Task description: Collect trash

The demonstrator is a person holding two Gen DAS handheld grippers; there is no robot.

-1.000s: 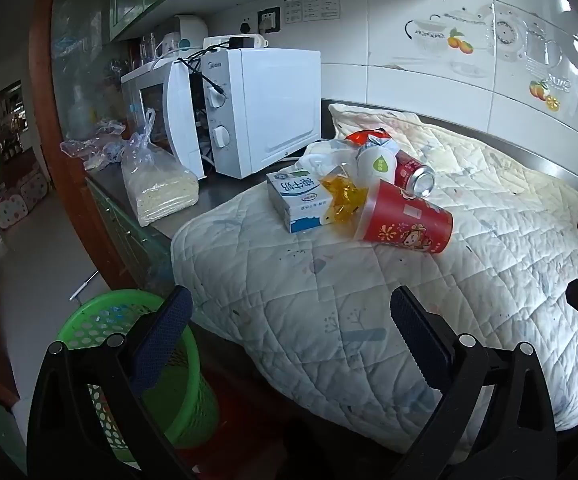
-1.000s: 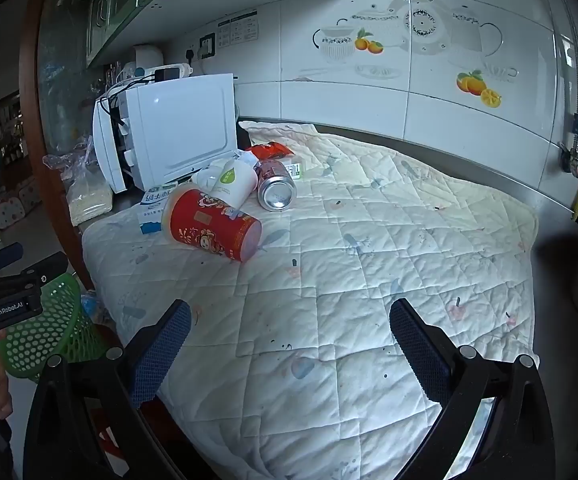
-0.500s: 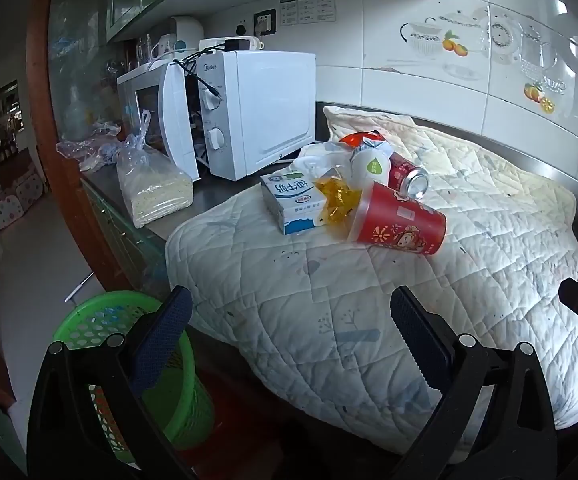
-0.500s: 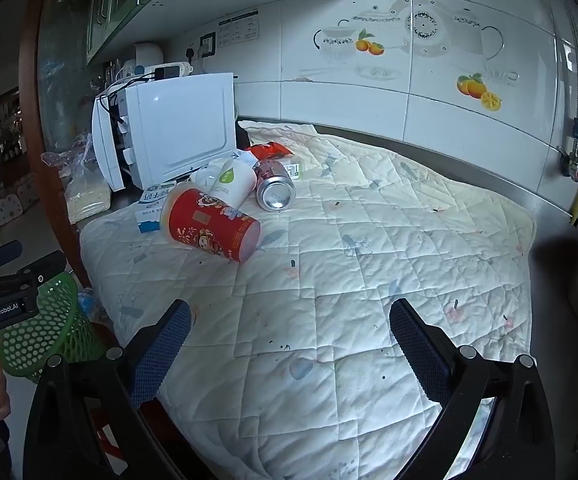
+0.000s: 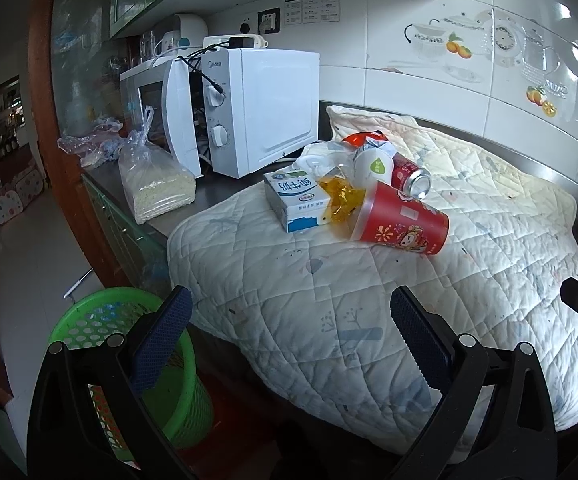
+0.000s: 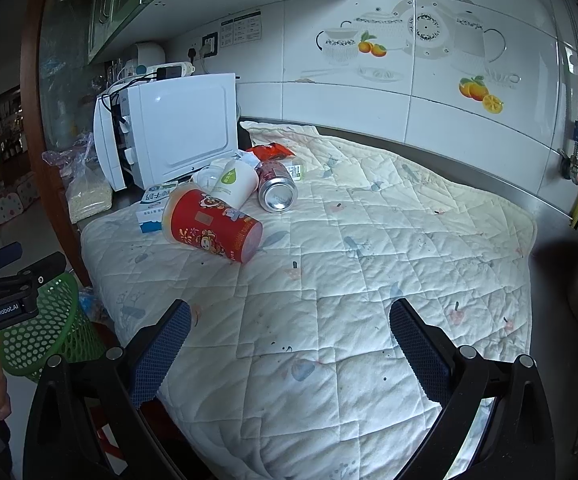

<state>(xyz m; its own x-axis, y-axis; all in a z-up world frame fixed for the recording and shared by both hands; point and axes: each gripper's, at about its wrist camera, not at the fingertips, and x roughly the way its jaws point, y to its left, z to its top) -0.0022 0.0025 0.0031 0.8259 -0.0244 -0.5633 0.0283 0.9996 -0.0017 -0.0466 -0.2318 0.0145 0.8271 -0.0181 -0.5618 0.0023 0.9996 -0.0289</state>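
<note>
Trash is lying in a small heap on a white quilted cloth [image 5: 369, 300] covering the worktop, sitting just right of centre in the left wrist view and left of centre in the right wrist view. At the front, a red paper cup [image 5: 403, 226] is lying on its side. Behind it, a red drink can [image 6: 277, 192] is lying with its silver end facing the right camera, touching a white cup with a green leaf mark [image 6: 233, 184]. A blue and white milk carton [image 5: 295, 200] is resting beside a crumpled yellow wrapper [image 5: 339, 196], and an orange wrapper [image 6: 271, 151] is showing at the back of the heap.

A white microwave [image 5: 261, 108] is standing just behind the pile, and a clear bag of pale grains [image 5: 155, 184] is sitting to its left. A green mesh basket [image 5: 129, 360] is standing on the floor at the lower left.

The left gripper [image 5: 289, 340] and right gripper [image 6: 289, 344] are both hovering at the bottom of their frames, well apart from the trash, jaws spread wide and holding nothing.
</note>
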